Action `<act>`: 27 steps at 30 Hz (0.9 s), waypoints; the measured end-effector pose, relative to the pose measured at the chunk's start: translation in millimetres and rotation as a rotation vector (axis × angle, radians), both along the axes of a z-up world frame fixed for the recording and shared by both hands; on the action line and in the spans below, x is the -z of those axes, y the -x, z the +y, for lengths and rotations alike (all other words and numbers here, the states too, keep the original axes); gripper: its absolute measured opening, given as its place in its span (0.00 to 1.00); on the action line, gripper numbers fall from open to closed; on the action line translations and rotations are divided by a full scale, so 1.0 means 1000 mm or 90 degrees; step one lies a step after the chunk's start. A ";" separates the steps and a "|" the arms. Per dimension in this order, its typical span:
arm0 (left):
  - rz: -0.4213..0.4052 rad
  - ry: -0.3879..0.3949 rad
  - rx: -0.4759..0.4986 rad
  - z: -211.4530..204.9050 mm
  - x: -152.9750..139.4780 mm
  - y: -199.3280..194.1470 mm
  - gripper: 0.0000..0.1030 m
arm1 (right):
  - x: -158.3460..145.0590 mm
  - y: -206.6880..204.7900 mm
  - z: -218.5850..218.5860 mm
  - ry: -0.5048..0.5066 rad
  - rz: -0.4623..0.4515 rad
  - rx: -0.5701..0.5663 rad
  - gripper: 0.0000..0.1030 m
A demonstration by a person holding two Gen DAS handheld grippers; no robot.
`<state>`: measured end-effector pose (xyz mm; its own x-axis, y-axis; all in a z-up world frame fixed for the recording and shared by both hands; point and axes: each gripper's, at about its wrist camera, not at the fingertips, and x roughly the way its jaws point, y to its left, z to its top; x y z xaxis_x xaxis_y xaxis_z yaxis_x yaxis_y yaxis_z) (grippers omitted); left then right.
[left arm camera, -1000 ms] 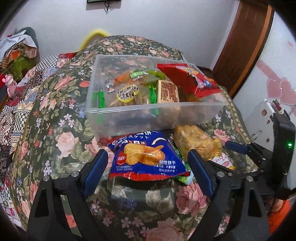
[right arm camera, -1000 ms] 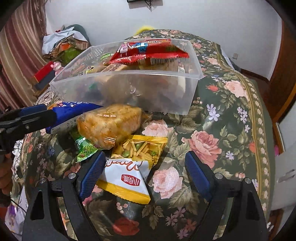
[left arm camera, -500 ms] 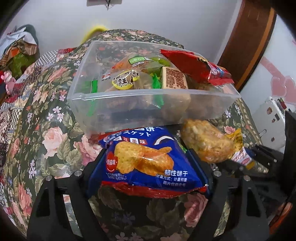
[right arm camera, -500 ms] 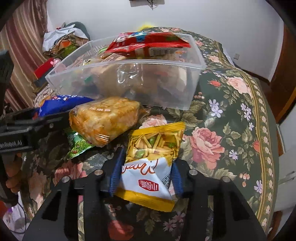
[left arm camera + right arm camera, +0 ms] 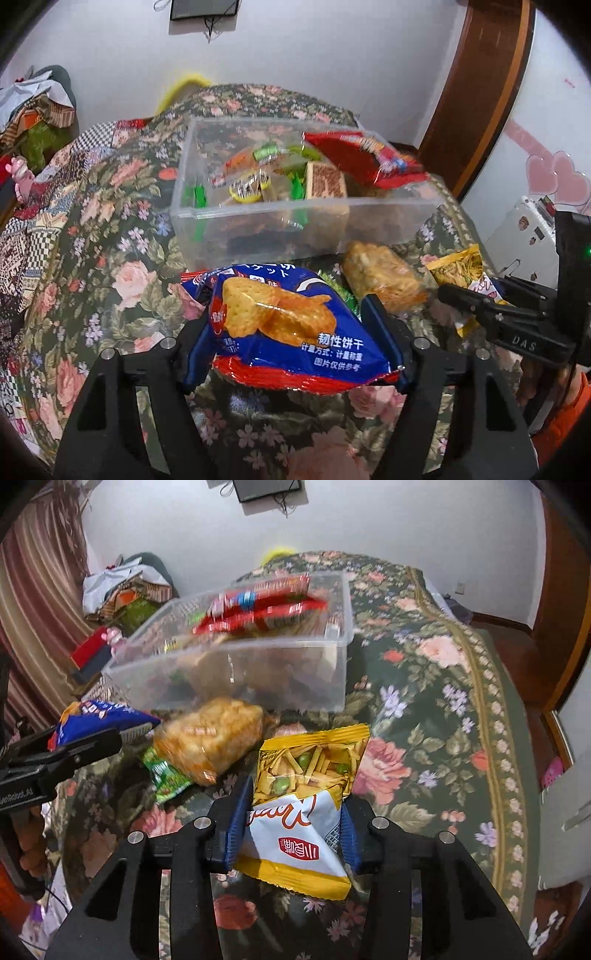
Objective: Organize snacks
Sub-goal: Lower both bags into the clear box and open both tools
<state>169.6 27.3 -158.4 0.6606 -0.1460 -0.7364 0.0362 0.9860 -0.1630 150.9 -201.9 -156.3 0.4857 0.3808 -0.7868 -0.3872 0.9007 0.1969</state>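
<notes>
My left gripper (image 5: 291, 332) is shut on a blue biscuit packet (image 5: 280, 325), held above the floral cloth. My right gripper (image 5: 295, 819) is shut on a yellow-and-white snack packet (image 5: 303, 808), also held up. A clear plastic box (image 5: 229, 229) stands behind, holding several snacks with a red packet (image 5: 362, 158) on top; it also shows in the right wrist view (image 5: 258, 679). A clear bag of orange crackers (image 5: 384, 280) and a green packet (image 5: 166, 775) lie on the cloth between the grippers and the box.
The floral cloth (image 5: 424, 709) covers a rounded surface that drops off to the right. A pile of clothes (image 5: 33, 110) lies far left. A wooden door frame (image 5: 480, 92) stands at the right. The left gripper shows in the right wrist view (image 5: 66, 757).
Both grippers closed on their packets, the left on the blue one and the right on the yellow-and-white one, and lifted them off the cloth.
</notes>
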 end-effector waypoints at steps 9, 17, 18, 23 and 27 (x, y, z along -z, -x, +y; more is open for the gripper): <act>-0.056 0.005 -0.004 0.006 -0.036 0.011 0.71 | -0.039 0.001 0.001 -0.027 -0.063 0.004 0.38; -0.097 0.004 -0.018 0.013 -0.059 0.003 0.71 | -0.065 -0.010 0.016 -0.044 -0.109 -0.016 0.38; -0.101 0.003 -0.020 0.015 -0.061 0.002 0.71 | -0.068 -0.012 0.019 -0.044 -0.116 -0.019 0.38; -0.121 0.001 -0.029 0.021 -0.071 -0.012 0.71 | -0.081 -0.023 0.032 -0.047 -0.141 -0.033 0.38; -0.130 0.001 -0.039 0.027 -0.074 -0.031 0.71 | -0.086 -0.036 0.047 -0.050 -0.152 -0.047 0.38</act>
